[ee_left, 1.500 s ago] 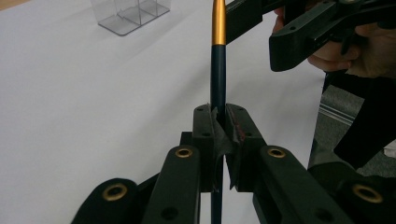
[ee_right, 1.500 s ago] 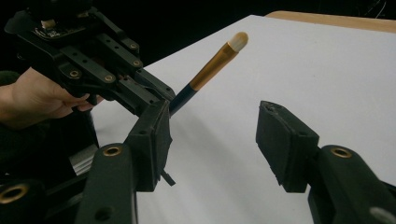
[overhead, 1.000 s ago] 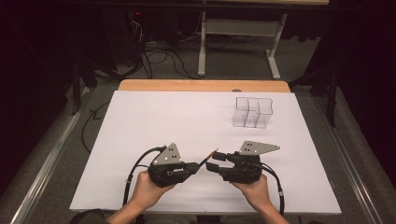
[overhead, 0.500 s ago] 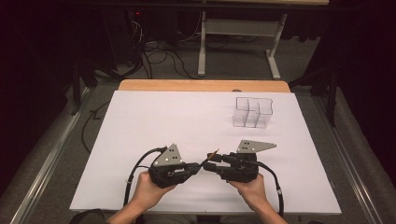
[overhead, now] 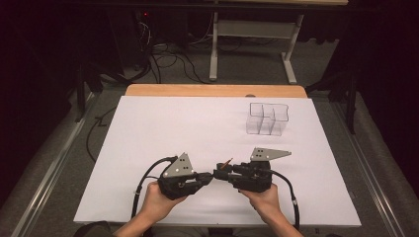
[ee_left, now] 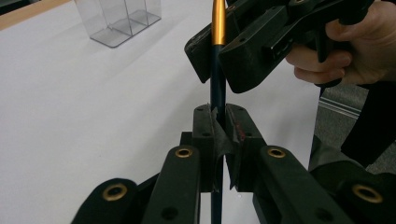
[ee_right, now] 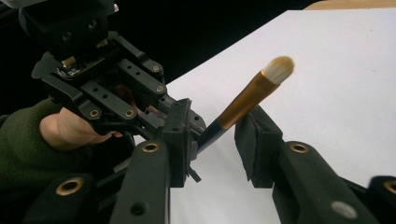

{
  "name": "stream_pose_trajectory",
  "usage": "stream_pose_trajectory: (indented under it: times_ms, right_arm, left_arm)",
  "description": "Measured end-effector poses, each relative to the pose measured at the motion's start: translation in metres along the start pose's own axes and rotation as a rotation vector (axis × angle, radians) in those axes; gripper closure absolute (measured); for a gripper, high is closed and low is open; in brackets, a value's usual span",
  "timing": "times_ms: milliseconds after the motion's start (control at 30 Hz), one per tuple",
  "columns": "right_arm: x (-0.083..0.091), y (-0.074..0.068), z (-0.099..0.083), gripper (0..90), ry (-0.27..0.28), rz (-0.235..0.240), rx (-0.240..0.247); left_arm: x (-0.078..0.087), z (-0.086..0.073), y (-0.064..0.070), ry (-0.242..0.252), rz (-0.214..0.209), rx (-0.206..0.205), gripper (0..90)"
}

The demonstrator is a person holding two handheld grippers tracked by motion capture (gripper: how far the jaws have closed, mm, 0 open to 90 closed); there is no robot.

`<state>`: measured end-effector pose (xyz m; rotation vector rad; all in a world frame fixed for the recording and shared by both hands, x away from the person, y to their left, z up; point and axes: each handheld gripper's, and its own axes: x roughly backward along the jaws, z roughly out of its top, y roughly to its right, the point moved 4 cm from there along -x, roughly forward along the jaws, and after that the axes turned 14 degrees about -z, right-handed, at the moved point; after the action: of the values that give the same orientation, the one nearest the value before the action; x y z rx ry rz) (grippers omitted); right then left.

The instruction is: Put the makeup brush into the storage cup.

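White table (overhead: 148,128), mid-handoff: left gripper (overhead: 210,176) clamped on brush (ee_right: 247,100), right gripper (overhead: 220,174) jaws apart around it, should close next.

- Two grippers are meeting tip to tip: left gripper (overhead: 210,177), right gripper (overhead: 218,173).
- One brush (ee_right: 252,97) is sitting between them.
- One clear compartmented container (overhead: 267,118) is standing on one white table (overhead: 163,128).
- Two hands are holding the grippers.

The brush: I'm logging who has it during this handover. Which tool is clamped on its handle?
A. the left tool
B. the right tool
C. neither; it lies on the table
A: in the left gripper view the left tool pinches the brush handle, while in the right gripper view the right tool stands open around it.
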<state>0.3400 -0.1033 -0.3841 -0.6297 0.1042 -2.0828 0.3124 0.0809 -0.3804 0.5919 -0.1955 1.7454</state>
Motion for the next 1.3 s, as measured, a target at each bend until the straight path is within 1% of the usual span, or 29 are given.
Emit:
stream_pose_trajectory:
  times_ms: [367,633,1300]
  right_arm:
    - [-0.0006,0.0006,-0.0009,74.8,0.014,0.007,-0.013]
    - [-0.0008,0.0017,-0.0020,76.2,0.020,0.022,-0.029]
    - [-0.0016,0.0020,-0.0037,79.3,0.026,0.038,-0.050]
  left_arm:
    - [0.0000,0.0002,0.0008,0.003,0.001,-0.005,82.5]
    - [0.0000,0.0003,0.0012,0.004,0.000,-0.006,82.5]
    - [-0.0001,0.0003,0.0013,0.003,-0.001,-0.009,82.5]
